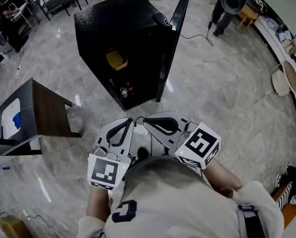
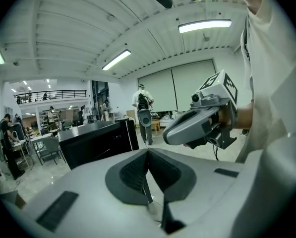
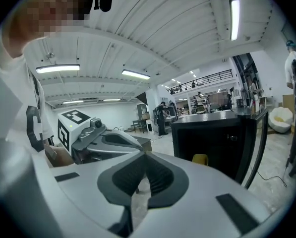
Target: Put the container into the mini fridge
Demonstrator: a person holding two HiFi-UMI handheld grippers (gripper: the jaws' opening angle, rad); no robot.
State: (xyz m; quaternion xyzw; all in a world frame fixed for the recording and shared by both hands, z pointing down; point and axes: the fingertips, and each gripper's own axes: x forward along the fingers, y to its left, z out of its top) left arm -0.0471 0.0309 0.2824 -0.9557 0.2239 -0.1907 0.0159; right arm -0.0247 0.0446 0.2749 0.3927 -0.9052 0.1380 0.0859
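**Status: container in the fridge, both tools idle**

**1. Location of the task item.** The small yellow plastic container sits on the upper shelf inside the black box-shaped mini fridge. It is well apart from both tools. The black fridge door stands swung wide to the right. This leaves the interior exposed, and the right gripper view shows the yellow container through that opening. I judge the placing step complete, with the door not yet closed.

**2. Posture of the rig.** I hold both tools close against the operator's chest. They are side by side, nearly touching, and pointed toward the fridge across the grey marble floor. I read this as a rest posture. Neither tool carries anything, so neither needs to reach forward, and the space in front of the fridge opening is unobstructed.

**3. Tool state.**
- The left tool has its jaws fully together. The dark ribbed pads meet along their centre line with nothing between them. It holds nothing and touches nothing.
- The right tool is in the same condition, with its jaws together, nothing between the pads and no contact with any object.

**4. Next action (judgement).** If the door is to be closed, a closed tool can push on its outer face.
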